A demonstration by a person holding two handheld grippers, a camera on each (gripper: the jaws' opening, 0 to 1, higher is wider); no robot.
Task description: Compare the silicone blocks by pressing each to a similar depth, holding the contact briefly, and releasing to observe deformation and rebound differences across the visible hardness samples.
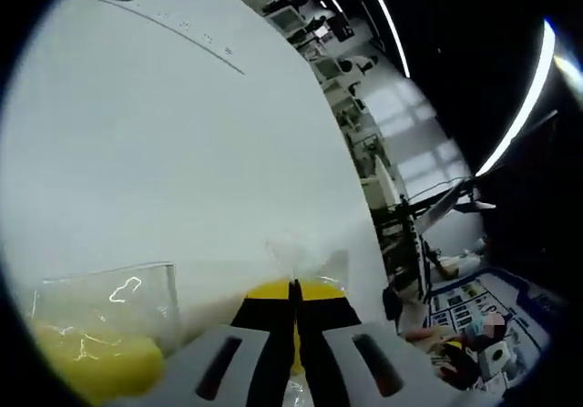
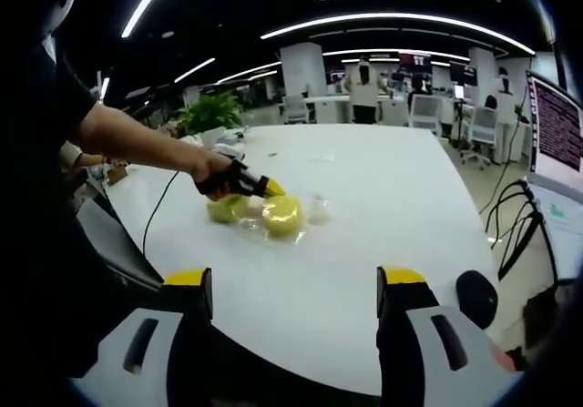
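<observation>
Now left gripper (image 1: 294, 289) closed, tips pressing a yellow silicone block (image 2: 282, 214) on the white table (image 2: 383, 198); right gripper (image 2: 296, 289) wide open, hovering well apart, holding nothing.

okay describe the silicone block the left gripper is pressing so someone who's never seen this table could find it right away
On the big white table, look near the middle for a small cluster of yellow blocks in clear wrappers. The pressed block is the round yellow one at the tip of the left gripper. Its neighbour, another yellow block, sits under the person's hand, away from the jaws.
</observation>
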